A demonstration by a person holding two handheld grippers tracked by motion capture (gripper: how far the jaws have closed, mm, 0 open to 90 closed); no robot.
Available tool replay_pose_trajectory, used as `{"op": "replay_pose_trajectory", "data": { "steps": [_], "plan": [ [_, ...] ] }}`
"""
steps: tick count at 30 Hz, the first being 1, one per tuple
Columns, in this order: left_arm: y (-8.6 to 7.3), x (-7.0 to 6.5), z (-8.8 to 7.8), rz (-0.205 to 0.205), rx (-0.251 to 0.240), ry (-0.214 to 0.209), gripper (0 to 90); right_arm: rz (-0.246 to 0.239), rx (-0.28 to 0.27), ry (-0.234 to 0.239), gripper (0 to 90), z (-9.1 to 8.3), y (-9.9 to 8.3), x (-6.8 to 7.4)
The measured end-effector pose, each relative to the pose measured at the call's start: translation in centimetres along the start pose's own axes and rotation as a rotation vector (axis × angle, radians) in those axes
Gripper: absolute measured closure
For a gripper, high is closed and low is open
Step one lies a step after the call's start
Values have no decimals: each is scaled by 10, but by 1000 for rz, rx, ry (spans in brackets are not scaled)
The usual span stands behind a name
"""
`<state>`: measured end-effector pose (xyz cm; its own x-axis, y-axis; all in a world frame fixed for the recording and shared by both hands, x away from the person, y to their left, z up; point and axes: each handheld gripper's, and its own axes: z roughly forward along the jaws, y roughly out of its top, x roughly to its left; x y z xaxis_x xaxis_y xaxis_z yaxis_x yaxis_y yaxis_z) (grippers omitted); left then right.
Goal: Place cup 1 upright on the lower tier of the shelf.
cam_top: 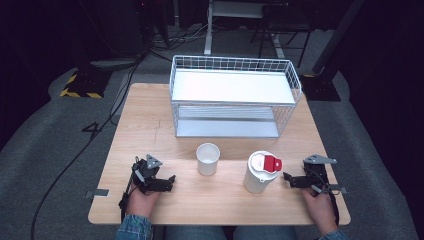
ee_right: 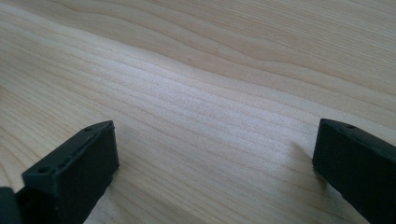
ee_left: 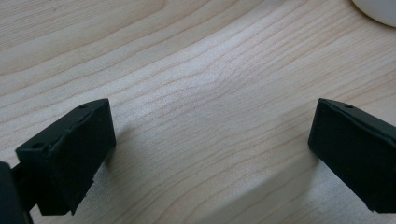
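Wooden bench (cam_top: 150, 125) seen from above, with a person's two hands entering at its near edge. The left gripper (cam_top: 170, 181) rests on the bench near the near-left corner, its jaws spread wide with only bare wood grain between them, as the left gripper view confirms. The right gripper (cam_top: 288, 179) rests near the near-right corner, its jaws likewise wide apart over bare wood, pointing toward the bench's middle. Between the two grippers stand two containers: an open white paper cup (cam_top: 208, 159), upright, roughly midway along the near half of the bench, and a taller white tumbler (cam_top: 257, 177) with a white lid carrying a red flip cap (cam_top: 272, 163), upright and just beside the right gripper's jaw tips without visible contact. The cup and the tumbler stand near each other but apart. Toward the far edge sits a white two-tier wire rack (cam_top: 235, 95), both shelves bare. A rounded white edge (ee_left: 378, 10) appears at the top right corner of the left gripper view.
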<state>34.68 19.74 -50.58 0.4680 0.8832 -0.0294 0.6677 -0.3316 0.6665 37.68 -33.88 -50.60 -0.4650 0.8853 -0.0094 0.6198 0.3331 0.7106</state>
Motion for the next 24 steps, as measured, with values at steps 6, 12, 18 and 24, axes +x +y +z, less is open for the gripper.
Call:
{"op": "replay_pose_trajectory", "data": {
  "steps": [6,12,18,24],
  "plan": [
    [1,0,1,0,2,-1,6,0,0,0,5,0,0,0],
    [1,-1,1,-1,2,1,5,0,0,0,5,0,0,0],
    [1,-1,1,-1,2,1,5,0,0,0,4,0,0,0],
    [1,-1,1,-3,2,4,5,0,0,0,4,0,0,0]
  ]
}}
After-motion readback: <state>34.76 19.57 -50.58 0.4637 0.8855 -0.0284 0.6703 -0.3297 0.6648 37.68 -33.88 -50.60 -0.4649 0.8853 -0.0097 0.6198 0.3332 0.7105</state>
